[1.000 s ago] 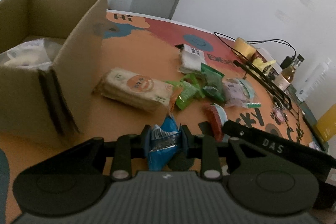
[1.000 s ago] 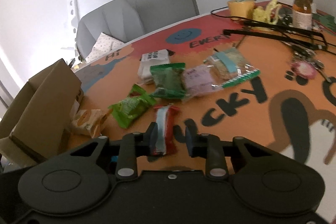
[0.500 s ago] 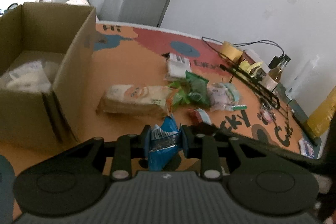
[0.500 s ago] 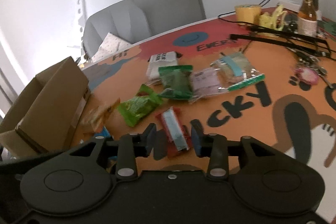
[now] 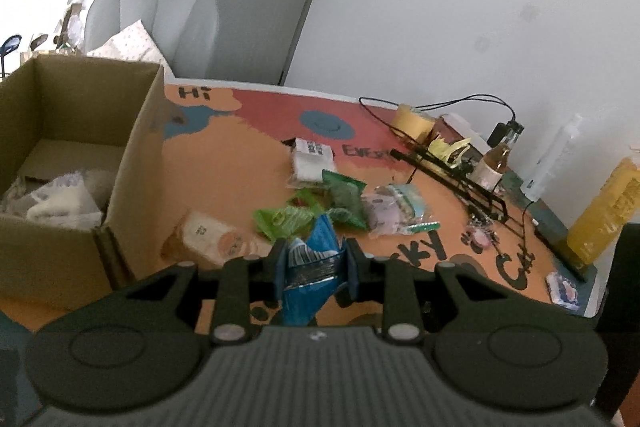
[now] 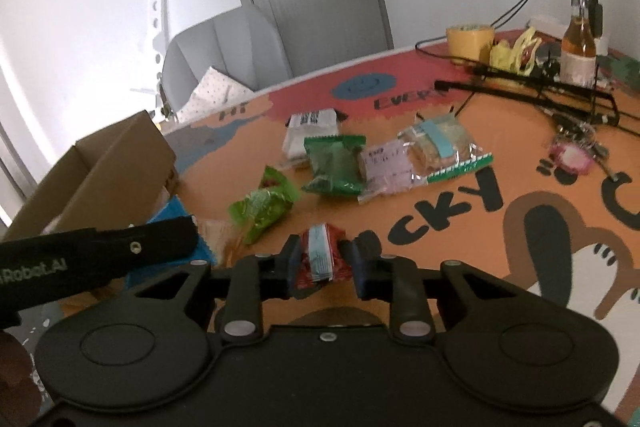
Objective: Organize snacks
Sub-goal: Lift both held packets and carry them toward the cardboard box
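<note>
I've got the blue packet [image 5: 310, 269] pinched in my left tool [image 5: 314, 267] near the box [image 5: 132, 163], right tool [image 6: 322, 265] just closing on the red packet [image 6: 320, 261] on the surface [image 6: 440, 239] — keep both squeezes firm, lift clear before swinging over the rim.

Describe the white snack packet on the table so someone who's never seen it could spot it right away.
Start at the blue smiley circle printed on the orange table. Just in front of it, at the far end of the loose snack pile, lies the white packet, touching the dark green packet. It is the only white wrapper there, with black print along its far edge.
</note>
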The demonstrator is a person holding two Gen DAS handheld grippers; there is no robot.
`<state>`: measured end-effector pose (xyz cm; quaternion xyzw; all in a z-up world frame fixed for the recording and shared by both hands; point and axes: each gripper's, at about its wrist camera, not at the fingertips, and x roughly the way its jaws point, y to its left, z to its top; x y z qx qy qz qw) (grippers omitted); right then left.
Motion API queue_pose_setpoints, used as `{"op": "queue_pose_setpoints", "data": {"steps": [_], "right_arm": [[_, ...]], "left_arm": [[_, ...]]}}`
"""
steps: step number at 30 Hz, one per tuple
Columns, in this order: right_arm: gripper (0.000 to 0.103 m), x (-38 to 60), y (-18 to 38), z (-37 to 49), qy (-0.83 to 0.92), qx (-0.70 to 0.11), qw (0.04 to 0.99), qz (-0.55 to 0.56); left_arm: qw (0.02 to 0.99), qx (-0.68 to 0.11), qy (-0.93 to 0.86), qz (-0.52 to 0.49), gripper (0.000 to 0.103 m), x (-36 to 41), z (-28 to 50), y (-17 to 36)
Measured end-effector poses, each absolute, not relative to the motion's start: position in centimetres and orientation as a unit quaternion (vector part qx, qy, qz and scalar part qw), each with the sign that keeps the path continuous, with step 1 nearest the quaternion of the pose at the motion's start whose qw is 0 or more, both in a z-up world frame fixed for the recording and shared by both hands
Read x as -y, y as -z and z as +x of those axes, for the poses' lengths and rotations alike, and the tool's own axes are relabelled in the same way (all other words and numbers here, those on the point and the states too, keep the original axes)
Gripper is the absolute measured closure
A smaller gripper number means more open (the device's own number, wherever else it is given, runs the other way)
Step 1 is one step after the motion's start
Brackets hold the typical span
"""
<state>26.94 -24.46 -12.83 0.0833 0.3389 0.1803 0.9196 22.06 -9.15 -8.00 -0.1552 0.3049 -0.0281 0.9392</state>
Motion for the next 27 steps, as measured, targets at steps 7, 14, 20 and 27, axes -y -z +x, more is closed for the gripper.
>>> {"op": "queue_pose_setpoints", "data": {"steps": [7,14,20,27], "right_arm": [[0.103,24.1,11.2,26.3,-0.185,-0.324,0.924,0.085],[0.1,24.1,12.5,26.1,-0.184,-0.356,0.911,0.096],[0.057,24.1,13.2,25.3,-0.182,-0.364,0.909,0.089],[0.043,22.3,14.3,26.0,-0.176,-0.367,0.912,0.054]], "left_arm": [[0.943,-0.294,0.019,-0.158,0.075,8.1,21.3,7.1],[0.94,-0.299,0.001,-0.165,0.075,6.3,20.9,7.5],[0.938,-0.301,-0.008,-0.169,0.075,5.5,20.5,7.9],[0.938,-0.303,-0.004,-0.171,0.075,5.3,20.3,8.1]]}}
